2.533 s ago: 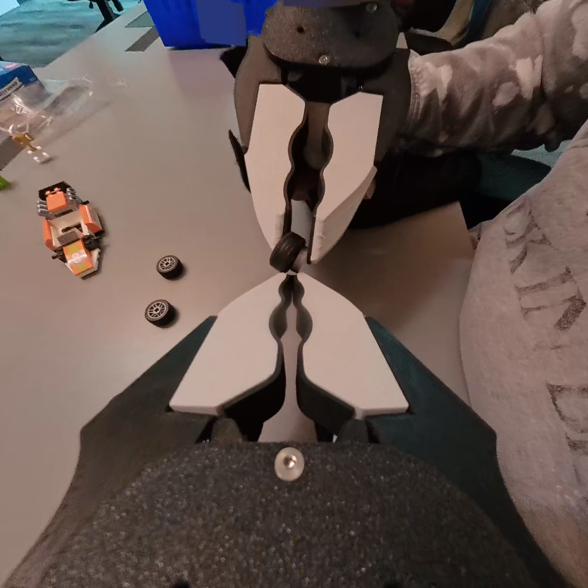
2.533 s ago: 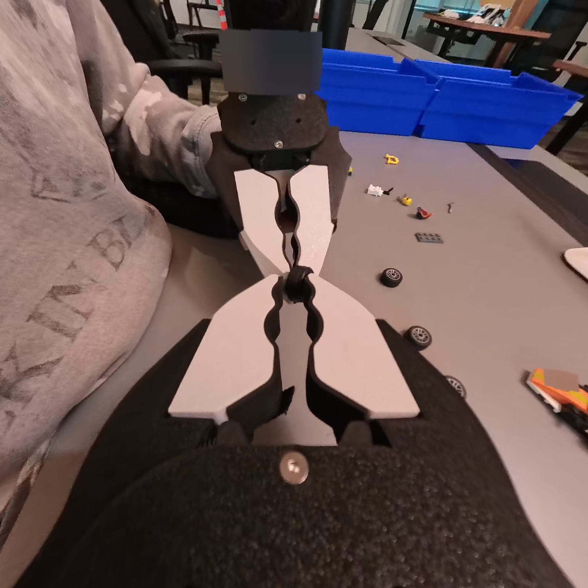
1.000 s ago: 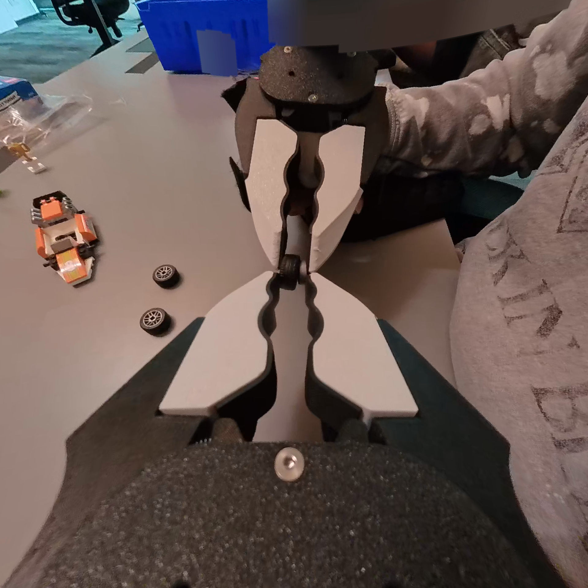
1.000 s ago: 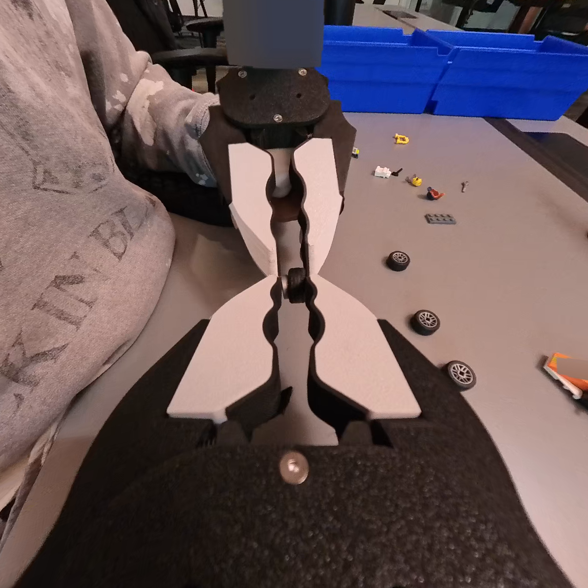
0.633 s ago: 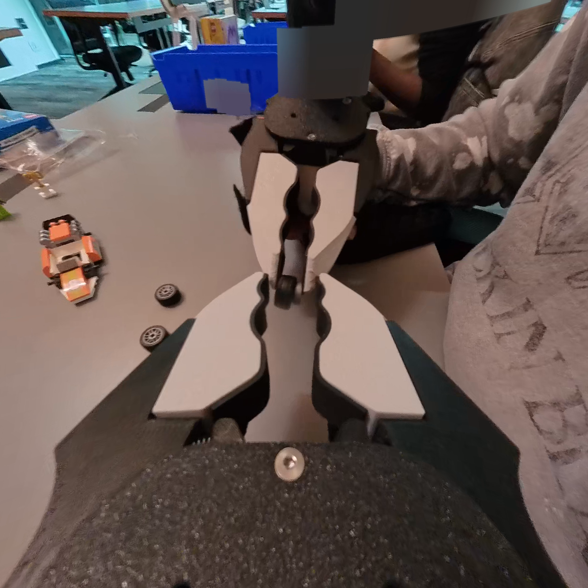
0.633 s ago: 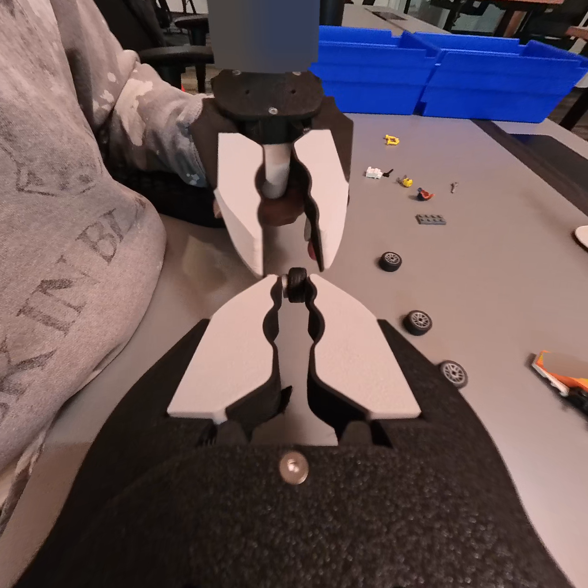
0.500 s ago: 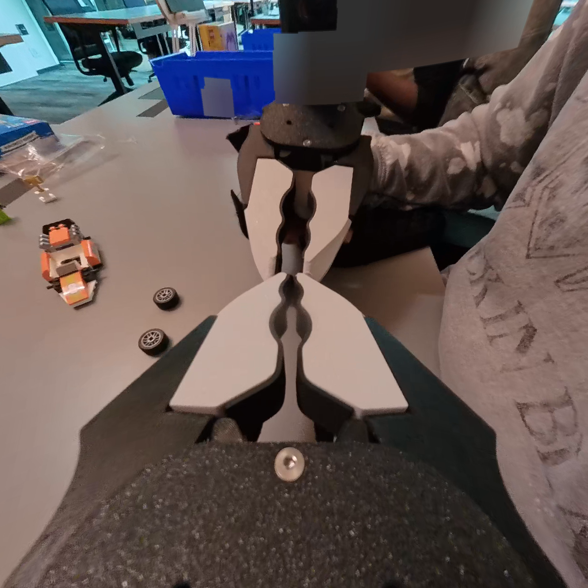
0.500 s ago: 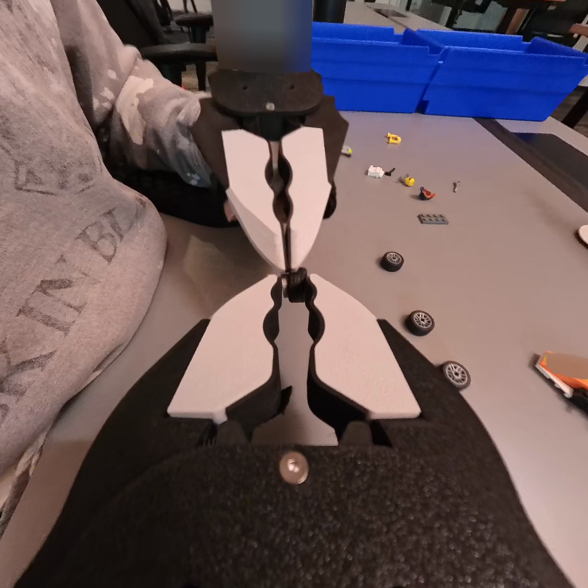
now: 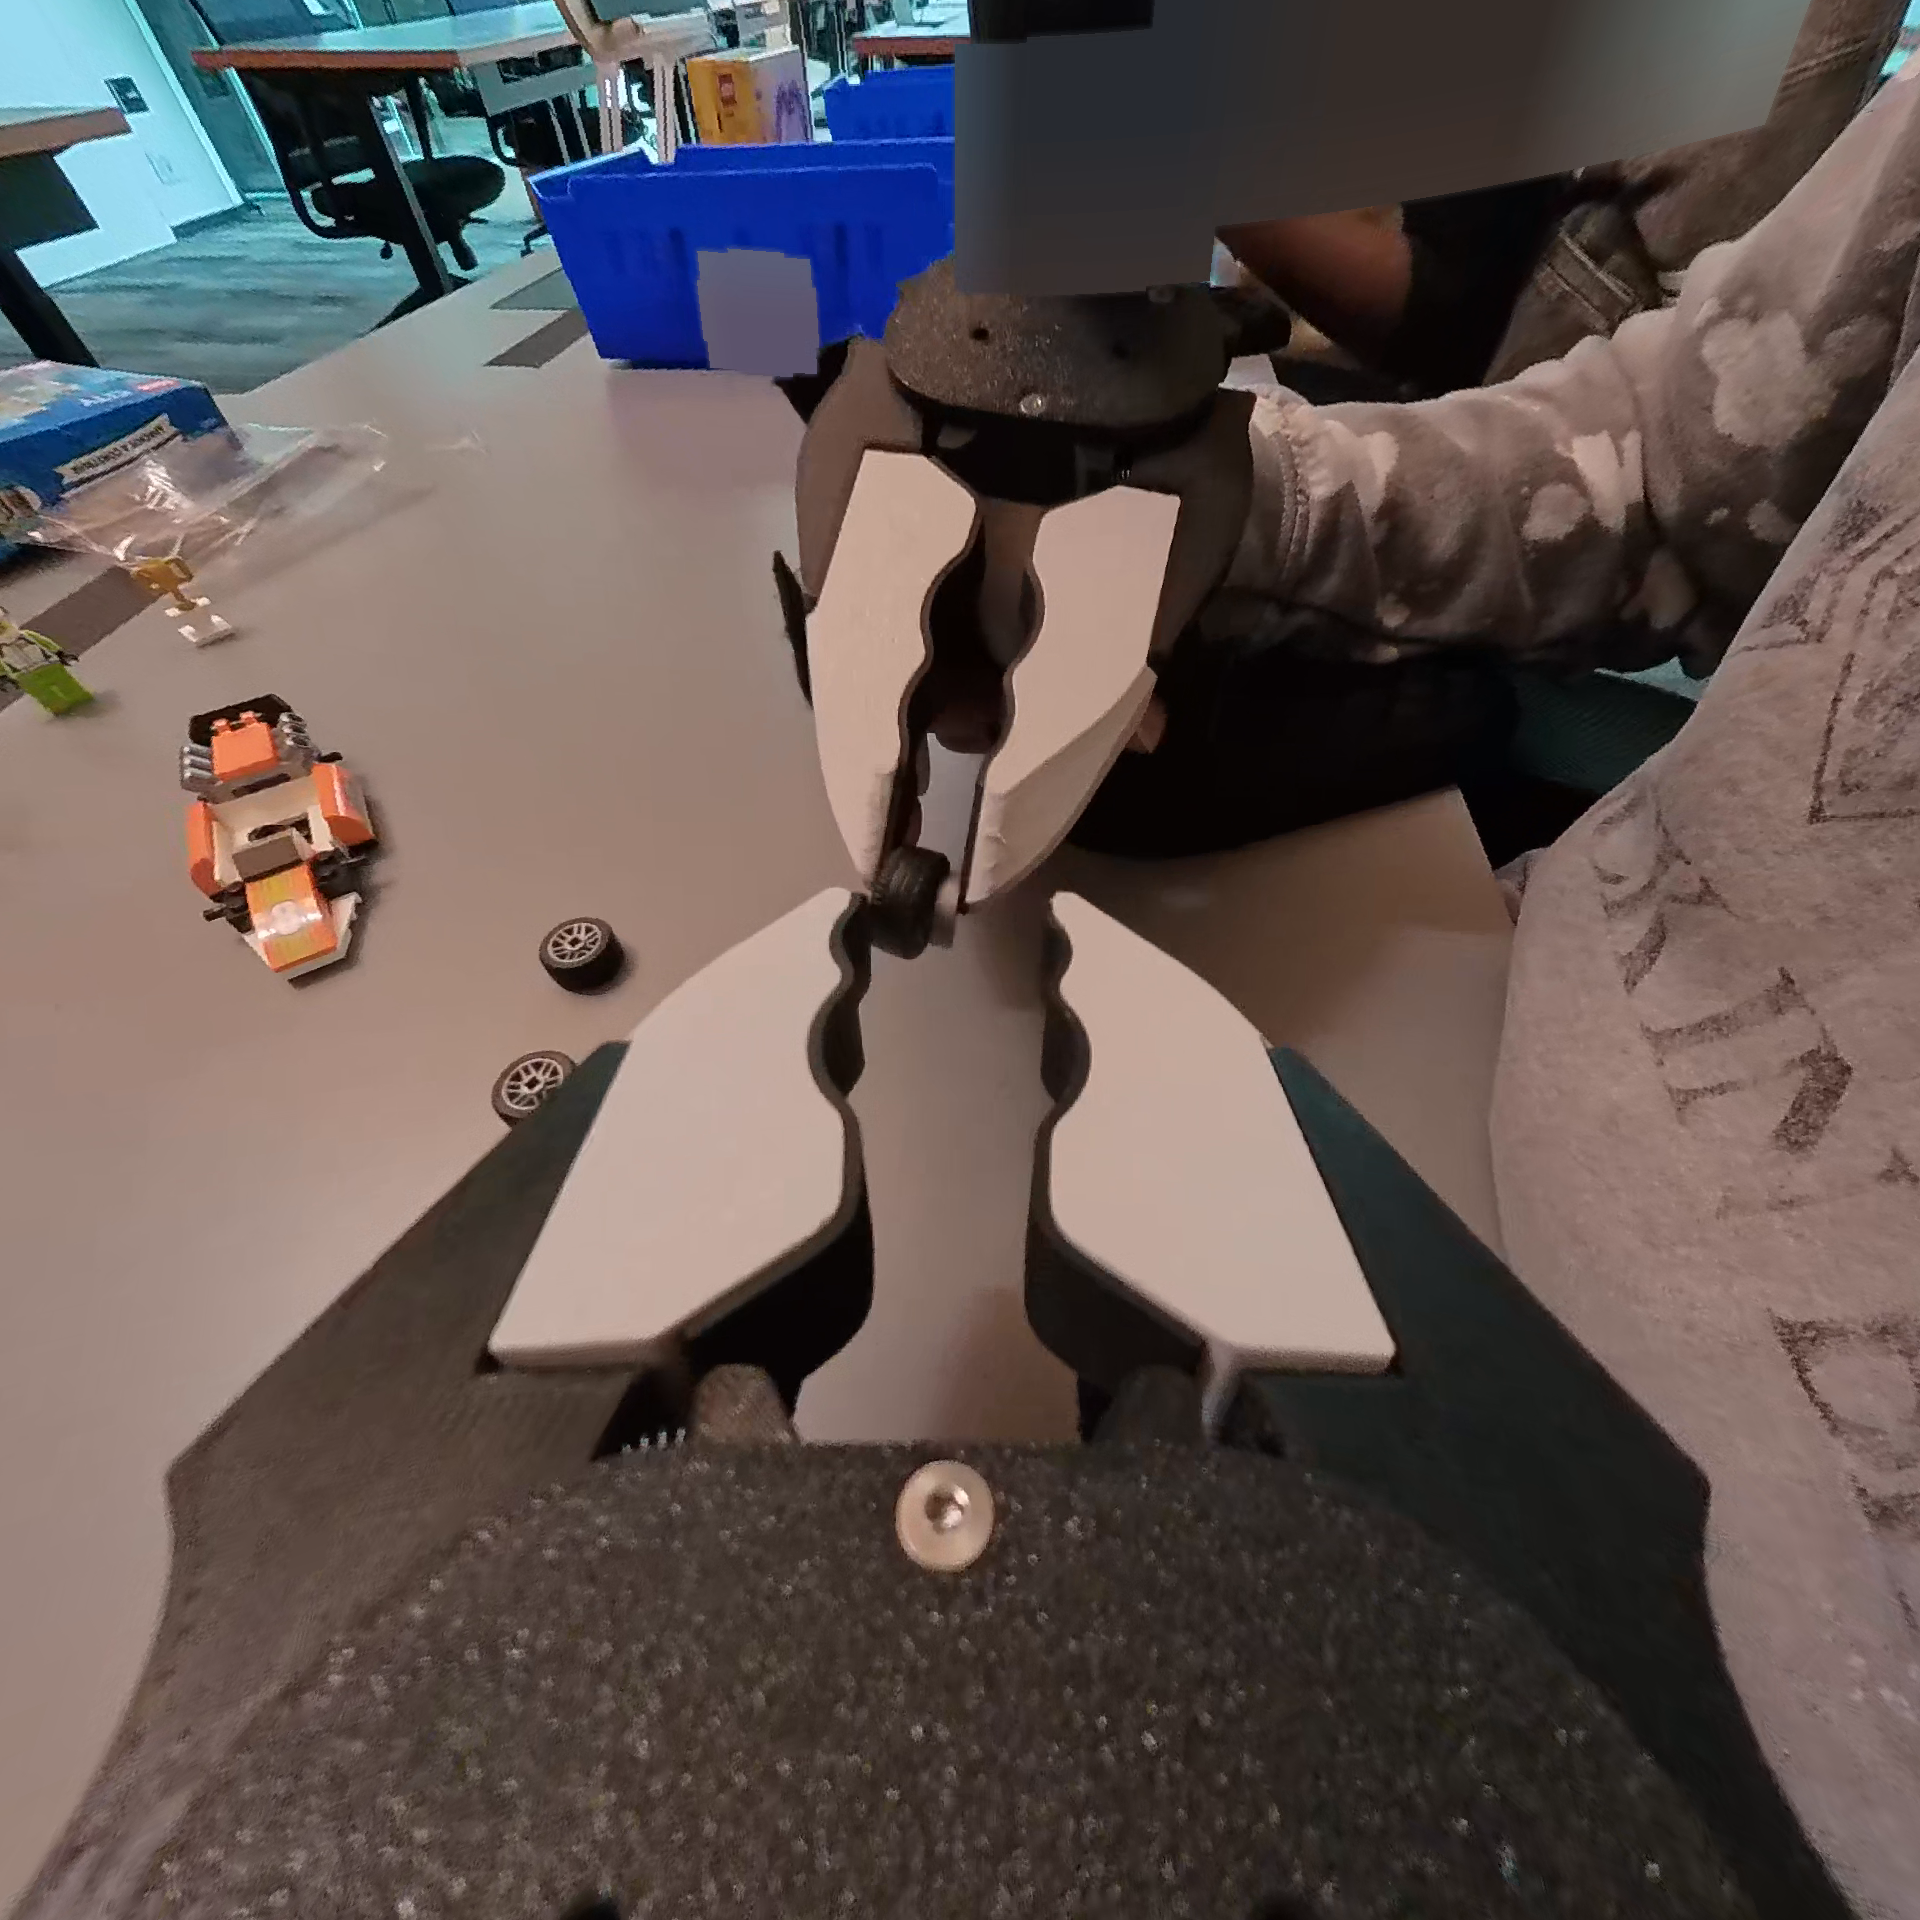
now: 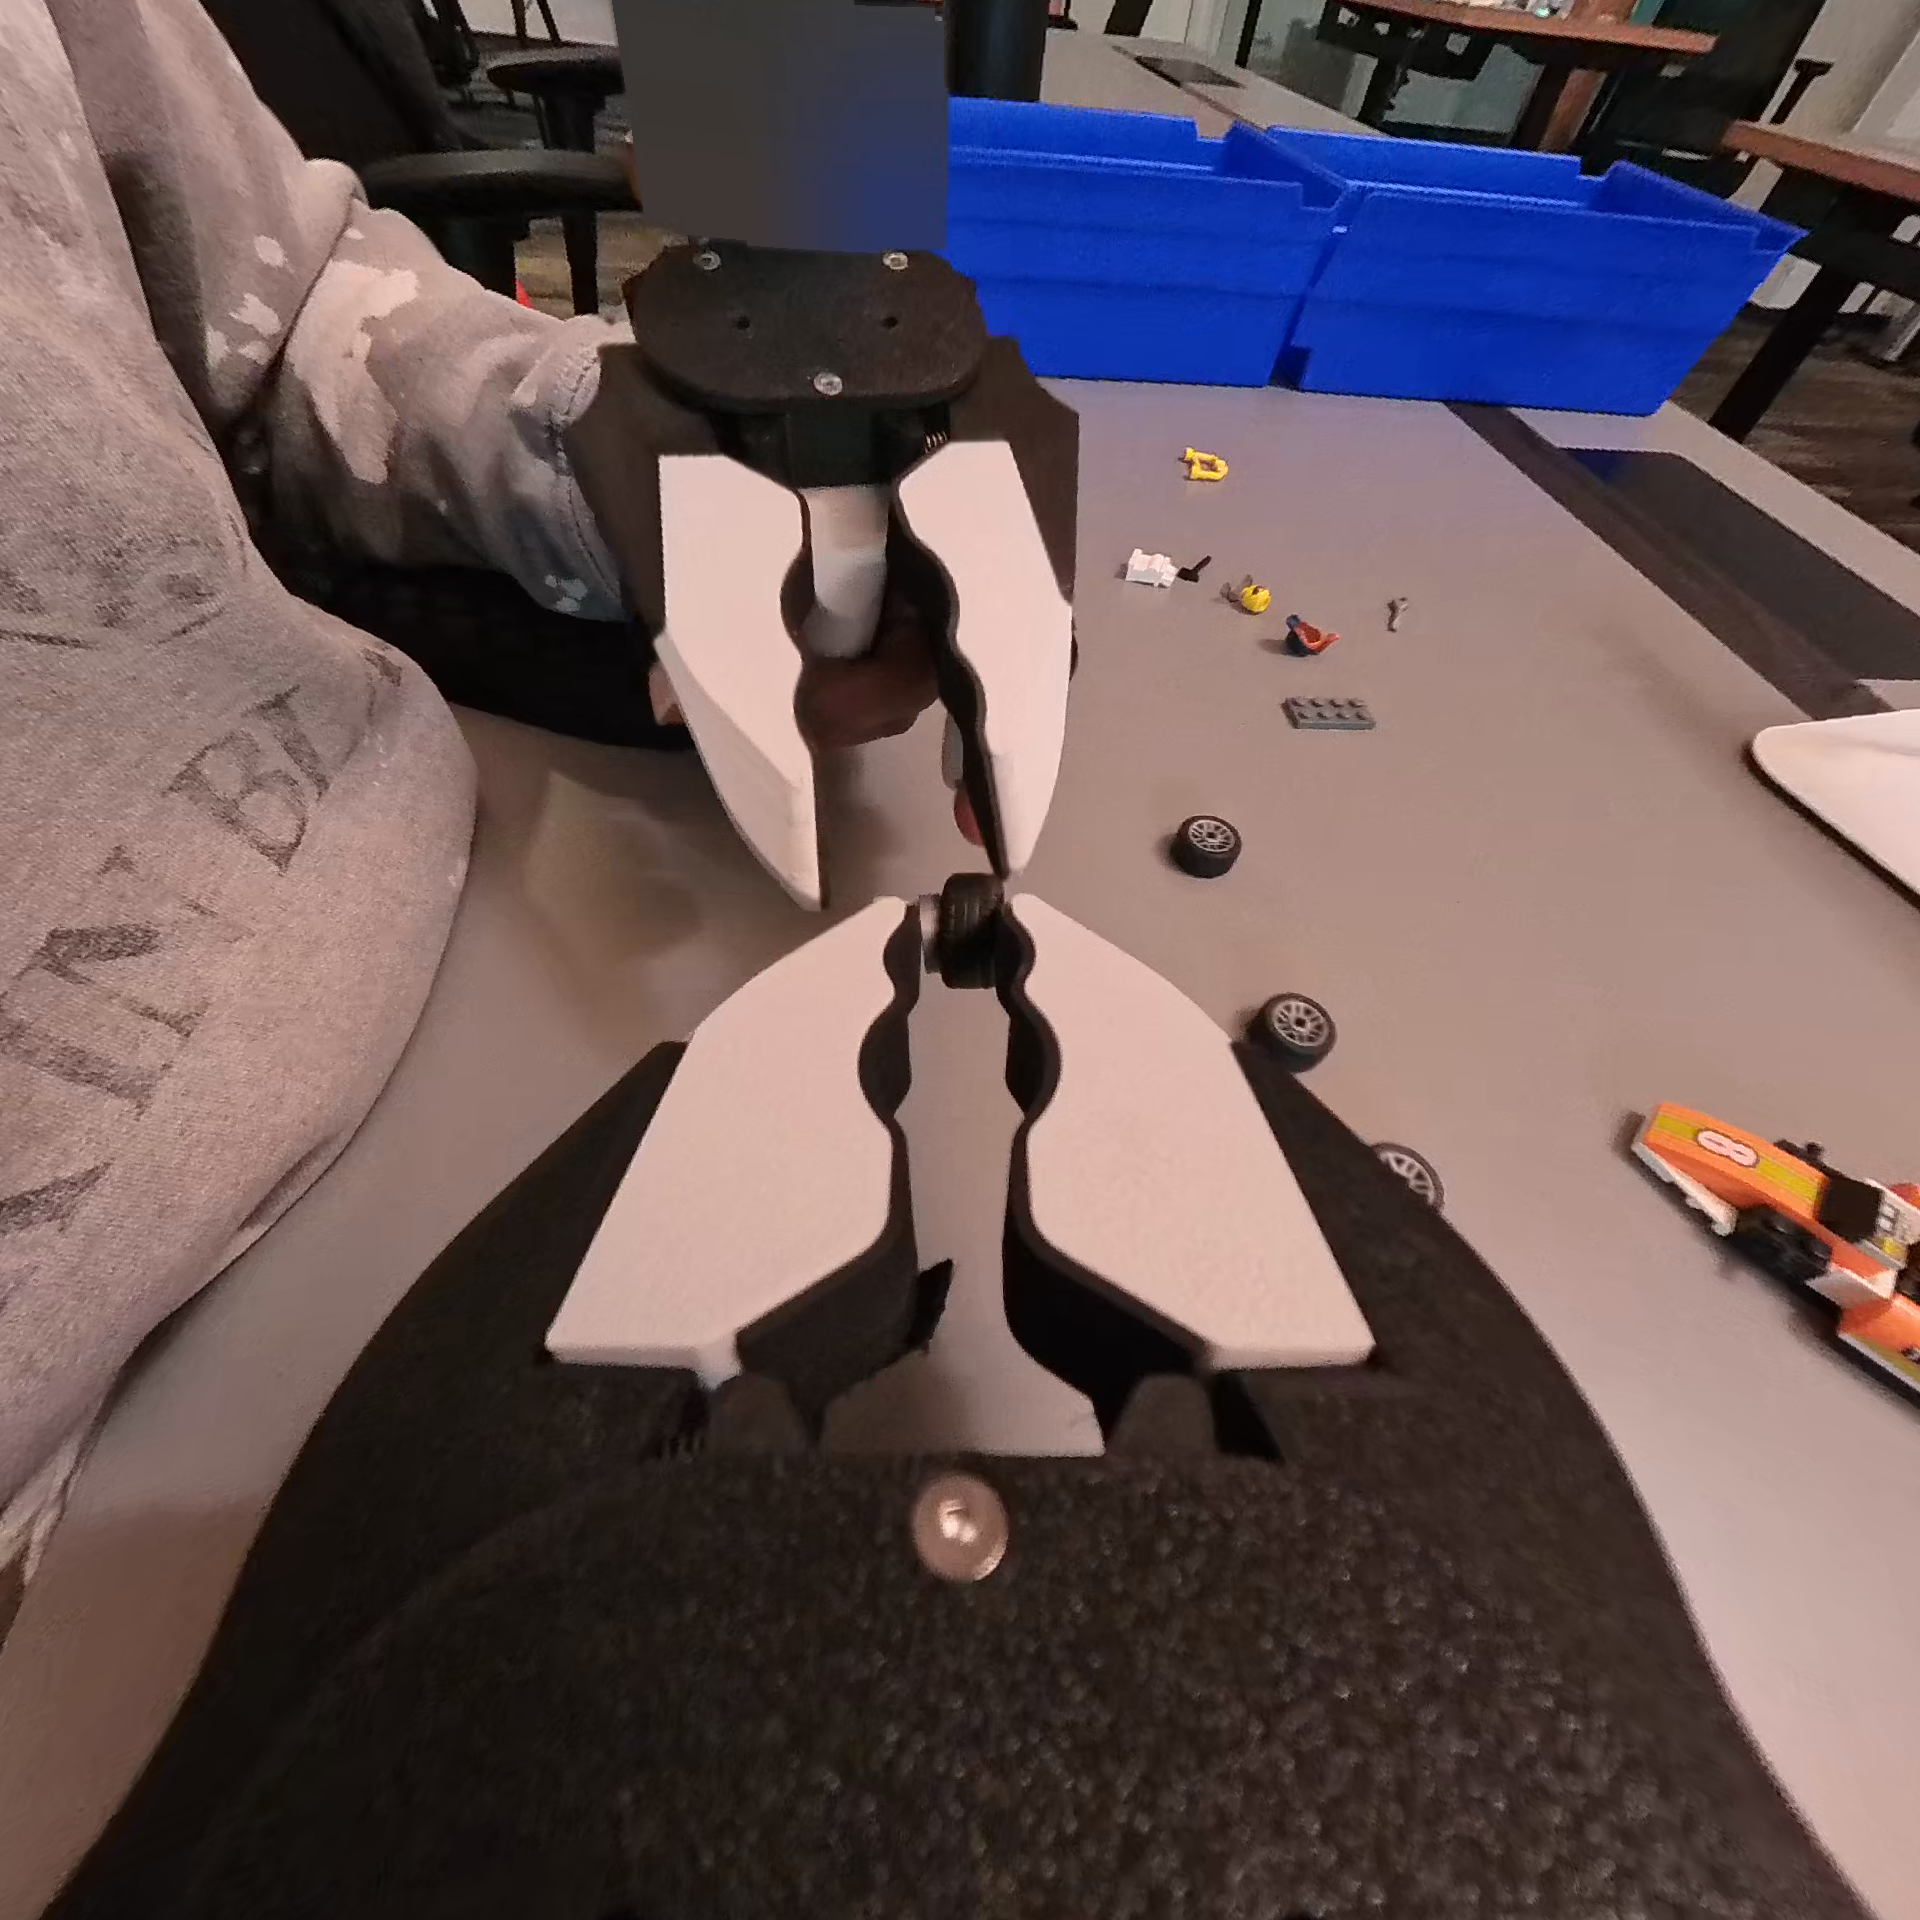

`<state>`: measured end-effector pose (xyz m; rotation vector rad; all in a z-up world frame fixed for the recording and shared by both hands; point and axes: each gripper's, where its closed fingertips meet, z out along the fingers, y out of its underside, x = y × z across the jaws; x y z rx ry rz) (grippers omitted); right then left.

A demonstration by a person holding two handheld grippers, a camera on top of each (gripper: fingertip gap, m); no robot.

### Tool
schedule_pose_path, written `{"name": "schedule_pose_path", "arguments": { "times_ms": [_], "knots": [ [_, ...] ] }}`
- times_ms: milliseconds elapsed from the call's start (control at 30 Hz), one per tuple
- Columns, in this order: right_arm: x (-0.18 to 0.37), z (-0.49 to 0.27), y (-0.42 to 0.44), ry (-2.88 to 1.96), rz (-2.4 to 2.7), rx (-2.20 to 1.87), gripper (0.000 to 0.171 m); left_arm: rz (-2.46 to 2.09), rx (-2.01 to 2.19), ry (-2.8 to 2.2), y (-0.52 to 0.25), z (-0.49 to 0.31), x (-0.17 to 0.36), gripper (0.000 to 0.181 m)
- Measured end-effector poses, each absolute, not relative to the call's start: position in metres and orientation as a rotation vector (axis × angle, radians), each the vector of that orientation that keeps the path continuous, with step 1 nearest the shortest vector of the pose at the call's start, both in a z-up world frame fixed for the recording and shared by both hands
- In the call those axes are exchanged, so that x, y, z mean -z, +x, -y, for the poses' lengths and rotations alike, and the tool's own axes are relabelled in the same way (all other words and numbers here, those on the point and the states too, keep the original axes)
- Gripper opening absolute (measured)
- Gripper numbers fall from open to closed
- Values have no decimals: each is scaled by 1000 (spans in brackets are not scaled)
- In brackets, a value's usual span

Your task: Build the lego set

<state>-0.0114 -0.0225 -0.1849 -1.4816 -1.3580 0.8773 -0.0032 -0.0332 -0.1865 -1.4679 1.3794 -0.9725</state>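
My right gripper [image 10: 961,914] is shut on a small black wheel [image 10: 974,940] with a grey hub and holds it above the table. In the left wrist view the right gripper [image 9: 914,902] comes in from the top with the wheel [image 9: 902,916] at its tips. My left gripper [image 9: 948,914] is open, tip to tip with the right one, with its left finger close beside the wheel. It also shows in the right wrist view [image 10: 904,878]. The orange and white lego car [image 9: 275,831] lies on the grey table, at the right edge of the right wrist view [image 10: 1787,1216].
Loose wheels [image 10: 1205,844] [image 10: 1294,1029] [image 10: 1408,1169] lie between me and the car. Small pieces and a dark grey plate [image 10: 1328,713] lie farther off. Blue bins [image 10: 1351,260] stand at the table's far edge. A blue box [image 9: 94,426], a plastic bag [image 9: 239,478] and a person's grey sleeve [image 9: 1507,499] are close. The tips of both grippers are at nearly the same place.
My left gripper, shut against the wheel's tip half a second ago, has opened. The right gripper has kept its hold on the wheel.
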Motion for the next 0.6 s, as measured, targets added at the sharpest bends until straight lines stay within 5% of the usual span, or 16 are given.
{"name": "schedule_pose_path", "arguments": {
  "times_ms": [600],
  "knots": [
    [179,41,-15,-1400,1401,-1019,13,-1437,981,-1449,-4,42,186,16]
  ]
}}
